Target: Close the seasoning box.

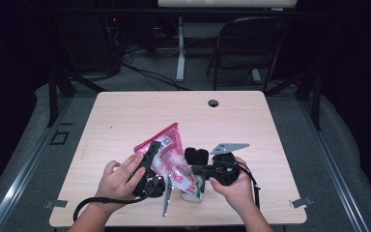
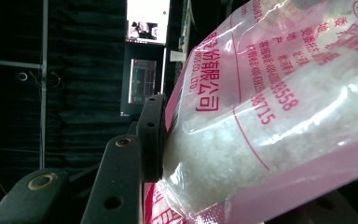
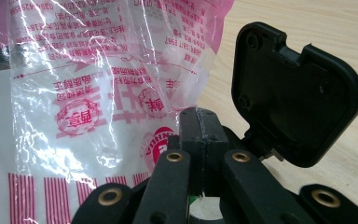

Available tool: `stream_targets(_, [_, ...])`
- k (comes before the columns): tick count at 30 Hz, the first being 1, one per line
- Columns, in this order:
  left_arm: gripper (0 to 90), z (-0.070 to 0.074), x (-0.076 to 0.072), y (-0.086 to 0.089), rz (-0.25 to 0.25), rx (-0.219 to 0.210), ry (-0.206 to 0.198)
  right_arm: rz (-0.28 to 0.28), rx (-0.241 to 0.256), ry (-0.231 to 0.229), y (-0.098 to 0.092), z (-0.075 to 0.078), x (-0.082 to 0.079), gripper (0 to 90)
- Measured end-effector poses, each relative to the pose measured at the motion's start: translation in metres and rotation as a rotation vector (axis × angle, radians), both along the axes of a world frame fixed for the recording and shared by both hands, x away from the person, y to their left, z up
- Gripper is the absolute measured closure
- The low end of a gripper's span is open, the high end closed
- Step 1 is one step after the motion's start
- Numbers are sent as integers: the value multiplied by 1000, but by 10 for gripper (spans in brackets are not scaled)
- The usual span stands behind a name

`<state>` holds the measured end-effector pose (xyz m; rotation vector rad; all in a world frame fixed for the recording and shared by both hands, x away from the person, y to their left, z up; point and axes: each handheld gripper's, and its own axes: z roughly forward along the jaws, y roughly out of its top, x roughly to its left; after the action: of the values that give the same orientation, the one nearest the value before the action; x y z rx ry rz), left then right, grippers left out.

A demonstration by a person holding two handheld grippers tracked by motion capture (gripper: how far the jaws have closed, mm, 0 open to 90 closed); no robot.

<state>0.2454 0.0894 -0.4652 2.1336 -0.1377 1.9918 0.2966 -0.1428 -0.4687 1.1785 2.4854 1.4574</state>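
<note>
High view: both hand-held grippers, left [image 1: 150, 153] and right [image 1: 196, 170], pinch the pink bag [image 1: 170, 153] between them.

- A pink and clear plastic bag [image 1: 170, 154] stands tilted between the two grippers, its pointed top corner leaning up and away from them.
- The left gripper [image 1: 149, 162], held in the person's left hand [image 1: 121, 180], lies against the bag's left side, its black jaw running up along the pink edge.
- The right gripper [image 1: 199, 170], held in the right hand [image 1: 234, 186], points leftward at the bag's lower right part; its jaws look closed there.
- A grey three-cornered plate [image 1: 228, 147] sits just above the right gripper.
- A black cable [image 1: 96, 202] loops from the left gripper toward the near edge of the wooden table [image 1: 125, 116].
- A small round hole [image 1: 213, 103] lies well beyond both grippers.
</note>
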Motion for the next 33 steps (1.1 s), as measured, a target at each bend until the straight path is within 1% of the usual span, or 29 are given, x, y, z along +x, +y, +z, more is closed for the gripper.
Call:
stream_targets(9, [641, -1, 1, -1, -3, -4, 8, 6, -12, 5, -1, -1, 1, 900])
stream_targets(11, [641, 0, 1, -1, -5, -1, 2, 4, -7, 6, -1, -1, 1, 900])
stream_targets(21, [641, 1, 2, -2, -8, -4, 9, 5, -12, 6, -2, -1, 0, 900])
stream_targets(27, [642, 1, 3, -2, -11, -2, 7, 2, -8, 7, -5, 0, 0, 900])
stream_targets(30, [642, 2, 2, -3, -18, 6, -3, 0, -6, 9, -6, -1, -1, 900])
stream_targets(33, [643, 2, 2, -4, -18, 3, 0, -7, -7, 6, -7, -1, -2, 900])
